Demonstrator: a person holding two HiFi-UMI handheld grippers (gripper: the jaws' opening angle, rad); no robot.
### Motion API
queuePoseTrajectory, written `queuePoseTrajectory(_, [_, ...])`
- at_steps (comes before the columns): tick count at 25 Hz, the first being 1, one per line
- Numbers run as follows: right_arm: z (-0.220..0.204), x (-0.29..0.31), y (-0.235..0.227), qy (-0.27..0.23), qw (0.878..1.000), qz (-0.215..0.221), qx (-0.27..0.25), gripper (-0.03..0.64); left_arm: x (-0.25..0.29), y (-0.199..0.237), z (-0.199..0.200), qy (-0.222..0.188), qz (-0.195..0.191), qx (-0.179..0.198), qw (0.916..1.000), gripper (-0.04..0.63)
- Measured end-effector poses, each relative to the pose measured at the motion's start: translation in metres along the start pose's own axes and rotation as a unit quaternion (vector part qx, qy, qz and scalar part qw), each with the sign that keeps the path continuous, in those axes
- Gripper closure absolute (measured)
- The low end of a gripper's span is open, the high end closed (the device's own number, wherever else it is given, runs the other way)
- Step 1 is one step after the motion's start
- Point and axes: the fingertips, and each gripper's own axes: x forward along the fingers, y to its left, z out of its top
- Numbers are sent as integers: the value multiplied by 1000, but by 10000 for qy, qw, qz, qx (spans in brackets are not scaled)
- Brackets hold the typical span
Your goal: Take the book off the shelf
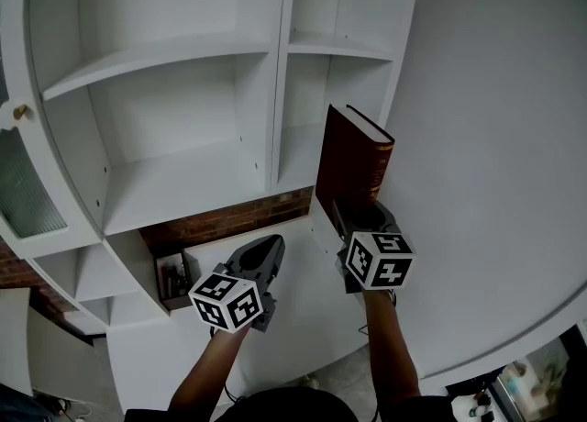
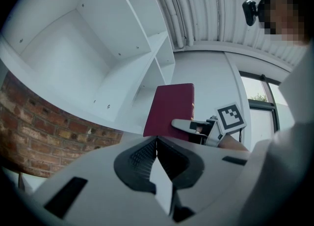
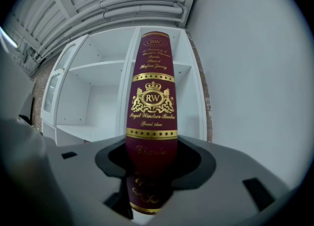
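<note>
A dark red book with gold lettering on its spine stands upright in the air, out in front of the white shelf unit. My right gripper is shut on the book's lower end, with the spine facing its camera. The book also shows in the left gripper view, with the right gripper clamped on it. My left gripper hangs to the left of the book, apart from it, its jaws shut with nothing between them.
The shelf compartments in view stand bare. A strip of brick wall runs under them. A small low cubby holds a few dark items. A plain white wall fills the right side. A glass cabinet door is at far left.
</note>
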Motion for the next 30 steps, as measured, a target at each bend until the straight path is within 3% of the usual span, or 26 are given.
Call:
queuePoseTrajectory(16, [-34, -27, 27, 218, 9997, -37, 117, 387, -23, 3, -4, -30, -83, -162, 9998, 579])
queuePoseTrajectory(30, [-44, -55, 19, 218, 9994, 30, 266, 387, -18, -27, -7, -63, -101, -70, 9999, 580])
